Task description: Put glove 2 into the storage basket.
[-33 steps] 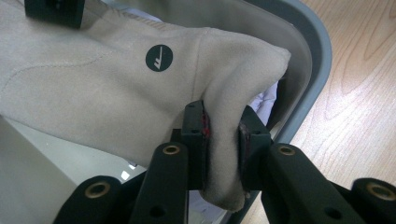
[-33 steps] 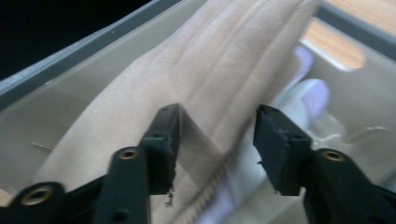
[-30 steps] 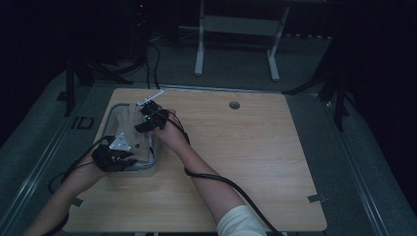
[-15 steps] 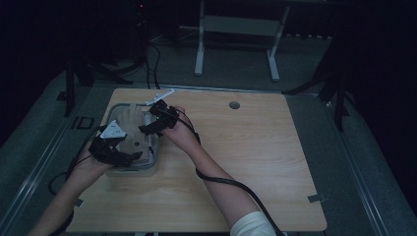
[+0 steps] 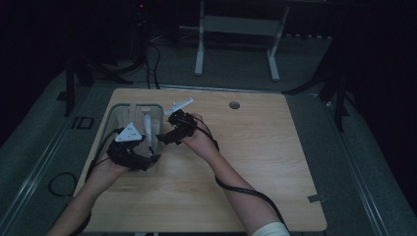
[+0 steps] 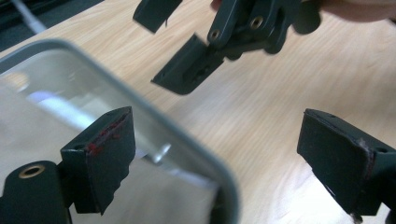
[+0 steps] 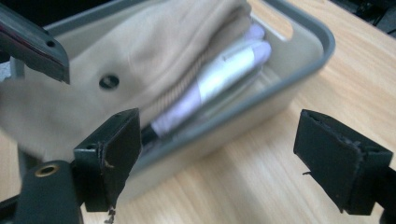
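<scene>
Gaping empty, both grippers' jaws flank the bin (image 5: pixel 112 118).

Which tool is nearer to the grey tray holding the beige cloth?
Left. The left tool hangs over the grey tray's near corner; the right tool sits just beside its edge, over the table.

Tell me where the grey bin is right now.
In the high view, the grey bin sits at the table's far left, holding beige cloth, between both grippers.
</scene>
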`<move>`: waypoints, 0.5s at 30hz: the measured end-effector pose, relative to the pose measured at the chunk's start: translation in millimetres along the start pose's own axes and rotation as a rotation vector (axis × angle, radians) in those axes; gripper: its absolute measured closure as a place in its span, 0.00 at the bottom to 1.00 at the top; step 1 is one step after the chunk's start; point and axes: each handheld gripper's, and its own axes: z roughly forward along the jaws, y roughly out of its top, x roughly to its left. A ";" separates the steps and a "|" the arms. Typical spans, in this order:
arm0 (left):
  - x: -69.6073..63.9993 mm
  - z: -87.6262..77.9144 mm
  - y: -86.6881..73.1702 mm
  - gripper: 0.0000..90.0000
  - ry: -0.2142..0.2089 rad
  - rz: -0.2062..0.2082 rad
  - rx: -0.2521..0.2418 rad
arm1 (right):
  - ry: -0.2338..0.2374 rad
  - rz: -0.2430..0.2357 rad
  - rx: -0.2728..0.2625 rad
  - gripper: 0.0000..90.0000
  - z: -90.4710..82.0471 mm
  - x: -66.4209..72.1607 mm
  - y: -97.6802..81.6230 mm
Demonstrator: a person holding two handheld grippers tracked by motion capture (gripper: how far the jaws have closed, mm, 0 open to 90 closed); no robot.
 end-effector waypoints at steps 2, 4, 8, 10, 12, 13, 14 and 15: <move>-8.0 4.7 3.5 0.13 -0.019 0.011 -0.009 | 0.000 -0.002 -0.005 0.16 -6.6 -1.4 -8.2; -16.0 10.6 6.5 0.13 -0.042 0.024 -0.013 | 0.009 -0.007 -0.010 0.16 -13.4 -2.7 -16.1; -29.1 23.7 10.0 0.13 -0.075 0.042 -0.013 | 0.008 -0.019 -0.007 0.15 -26.8 -4.0 -31.3; -34.0 28.9 10.7 0.13 -0.095 0.045 -0.014 | 0.004 -0.019 -0.010 0.15 -33.7 -4.6 -38.9; -39.4 33.4 10.8 0.13 -0.117 0.047 -0.023 | 0.004 -0.021 -0.016 0.15 -40.3 -4.8 -47.1; -44.9 38.3 11.0 0.13 -0.135 0.053 -0.025 | 0.004 -0.019 -0.018 0.15 -46.0 -5.5 -55.3; -44.9 38.3 11.0 0.13 -0.135 0.053 -0.025 | 0.004 -0.019 -0.018 0.15 -46.0 -5.5 -55.3; -47.6 40.8 10.8 0.13 -0.144 0.055 -0.030 | 0.008 -0.019 -0.022 0.15 -48.5 -5.6 -59.4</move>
